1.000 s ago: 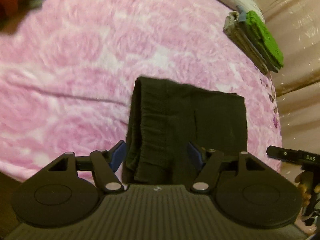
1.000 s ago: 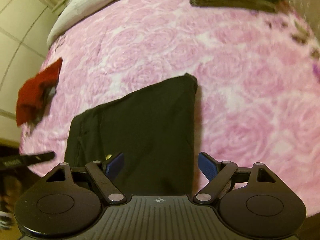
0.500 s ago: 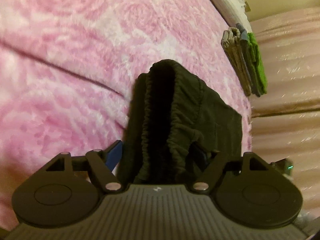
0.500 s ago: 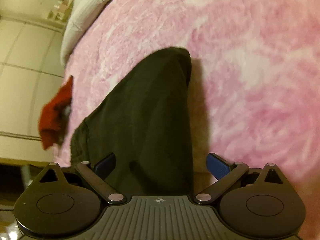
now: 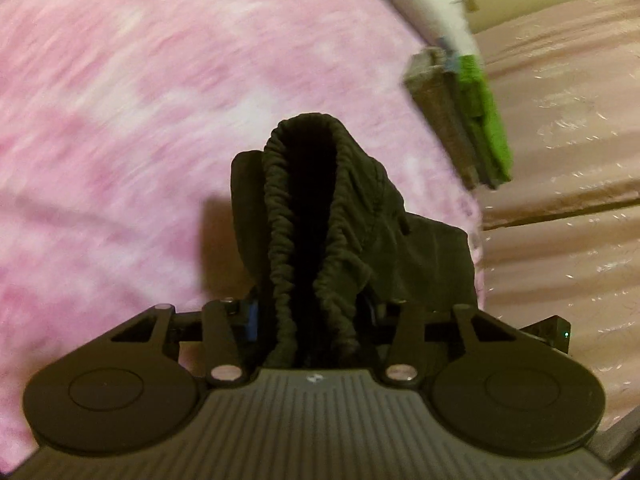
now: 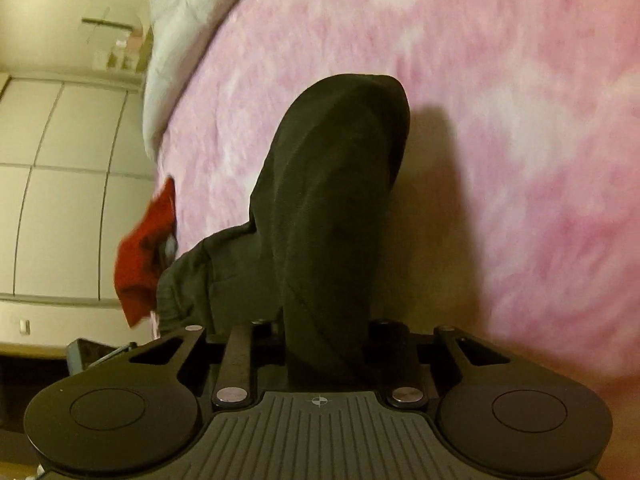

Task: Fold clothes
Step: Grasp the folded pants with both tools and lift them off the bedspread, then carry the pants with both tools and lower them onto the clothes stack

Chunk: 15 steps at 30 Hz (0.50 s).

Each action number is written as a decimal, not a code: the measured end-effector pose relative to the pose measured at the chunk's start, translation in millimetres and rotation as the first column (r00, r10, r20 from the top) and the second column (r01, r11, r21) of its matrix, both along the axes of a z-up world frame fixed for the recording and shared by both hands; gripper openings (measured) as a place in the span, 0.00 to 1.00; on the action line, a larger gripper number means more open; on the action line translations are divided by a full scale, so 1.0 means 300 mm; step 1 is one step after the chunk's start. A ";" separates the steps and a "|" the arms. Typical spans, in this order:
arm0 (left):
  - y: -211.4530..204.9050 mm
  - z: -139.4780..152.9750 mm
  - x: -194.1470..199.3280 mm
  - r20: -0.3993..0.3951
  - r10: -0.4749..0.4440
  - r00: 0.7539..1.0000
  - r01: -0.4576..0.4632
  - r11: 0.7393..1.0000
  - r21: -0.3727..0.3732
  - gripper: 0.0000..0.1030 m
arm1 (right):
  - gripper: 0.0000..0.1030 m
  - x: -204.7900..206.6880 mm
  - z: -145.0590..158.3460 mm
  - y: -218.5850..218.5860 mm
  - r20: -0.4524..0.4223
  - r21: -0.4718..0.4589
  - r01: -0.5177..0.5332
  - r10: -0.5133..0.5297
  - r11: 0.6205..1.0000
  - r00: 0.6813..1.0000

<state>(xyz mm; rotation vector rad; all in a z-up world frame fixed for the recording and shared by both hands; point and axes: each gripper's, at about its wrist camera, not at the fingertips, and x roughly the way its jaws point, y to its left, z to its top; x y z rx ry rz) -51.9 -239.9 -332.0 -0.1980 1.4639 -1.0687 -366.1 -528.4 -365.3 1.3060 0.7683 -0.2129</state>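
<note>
- Left hand-held gripper [image 5: 312,316] has its jaws closing in on the gathered elastic waistband of the black shorts [image 5: 320,216], bunched-up cloth sitting right between the fingers. Looks like the pads are already pressing the fabric on both sides.
- Right hand-held gripper [image 6: 326,336] is doing the same at the other end of the black shorts [image 6: 332,208]: jaws closing, smooth folded edge pinched between them, and the fingertips themselves are mostly buried behind the cloth.
- The shorts rise ahead of each hand-held gripper in a hump, lying on the fuzzy pink bed cover [image 5: 120,100] straight in front.
- From the left hand-held gripper, up ahead and to the right, there's a stack of folded clothes [image 5: 460,116] with a green piece on its right side, sitting near the bed edge. Well apart from the shorts.
- From the right hand-held gripper, a red garment [image 6: 144,252] is off to the left at the edge of the bed, just beside the far corner of the shorts; can't tell if they touch.
- White pillow [image 6: 180,28] way up ahead-left. Pretty blurry overall.
</note>
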 end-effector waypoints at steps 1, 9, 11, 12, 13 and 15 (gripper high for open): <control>-0.058 0.038 -0.001 0.013 -0.012 1.000 0.012 1.000 -0.027 0.39 | 0.24 -0.014 0.033 -0.041 0.015 -0.008 0.027 -0.027 1.000 1.000; -0.835 0.283 0.072 0.097 -0.175 0.980 0.193 0.953 -0.235 0.39 | 0.24 -0.066 0.371 -0.594 0.112 -0.156 0.255 -0.240 0.954 0.964; -1.069 0.353 0.102 0.130 -0.209 0.969 0.238 0.930 -0.280 0.39 | 0.24 -0.050 0.458 -0.777 0.136 -0.194 0.308 -0.286 0.931 0.949; -1.185 0.386 0.117 0.145 -0.225 0.963 0.260 0.918 -0.300 0.39 | 0.24 -0.037 0.496 -0.864 0.146 -0.203 0.333 -0.307 0.921 0.940; -1.281 0.402 0.135 0.150 -0.233 0.961 0.269 0.913 -0.306 0.39 | 0.24 -0.017 0.533 -0.955 0.153 -0.214 0.350 -0.323 0.912 0.934; -1.473 0.434 0.171 0.160 -0.248 0.955 0.288 0.904 -0.317 0.39 | 0.24 0.026 0.599 -1.131 0.164 -0.240 0.373 -0.341 0.897 0.926</control>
